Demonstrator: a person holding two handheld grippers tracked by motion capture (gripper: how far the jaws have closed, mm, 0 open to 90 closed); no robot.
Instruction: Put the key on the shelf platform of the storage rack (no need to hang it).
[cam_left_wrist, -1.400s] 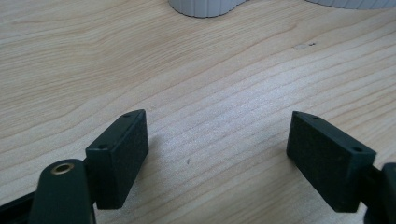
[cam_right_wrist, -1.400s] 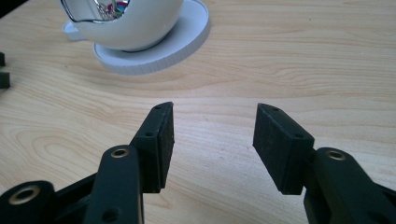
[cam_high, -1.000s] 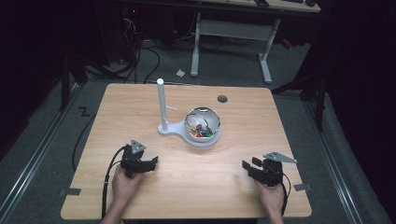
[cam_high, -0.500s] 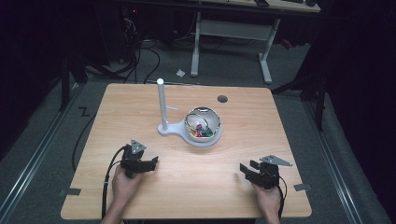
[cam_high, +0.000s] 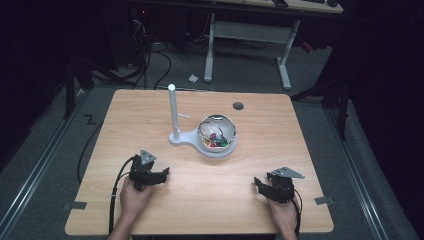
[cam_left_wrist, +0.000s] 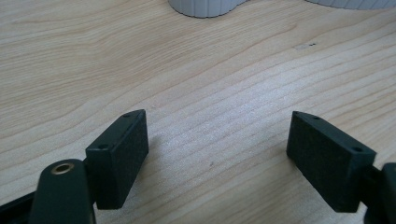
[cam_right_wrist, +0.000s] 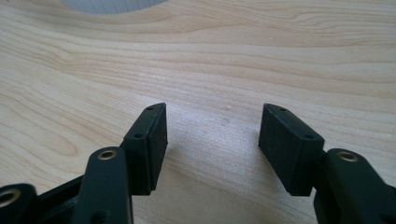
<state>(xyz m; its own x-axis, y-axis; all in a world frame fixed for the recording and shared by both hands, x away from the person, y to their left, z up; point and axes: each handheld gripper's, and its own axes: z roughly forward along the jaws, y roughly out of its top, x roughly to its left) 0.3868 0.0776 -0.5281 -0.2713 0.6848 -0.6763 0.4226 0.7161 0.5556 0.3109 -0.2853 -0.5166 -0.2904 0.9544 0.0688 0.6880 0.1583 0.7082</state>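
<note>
We hold the left gripper (cam_high: 159, 175) at seven o'clock on the wooden table (cam_high: 300, 125), jaws spread over bare wood. The right gripper (cam_high: 261, 184), at five o'clock, has just been opening its jaws, nothing between them. The bowl (cam_high: 217, 137) on its white stand (cam_high: 173, 112) sits at centre; dark floor surrounds.

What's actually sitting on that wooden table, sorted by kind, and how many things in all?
Handheld grippers: 2, the left gripper and the right gripper, both open with nothing between the jaws
White stand with an upright post: 1
Clear bowl on the stand's base, holding small coloured bits too small to count: 1
Total: 4
</note>
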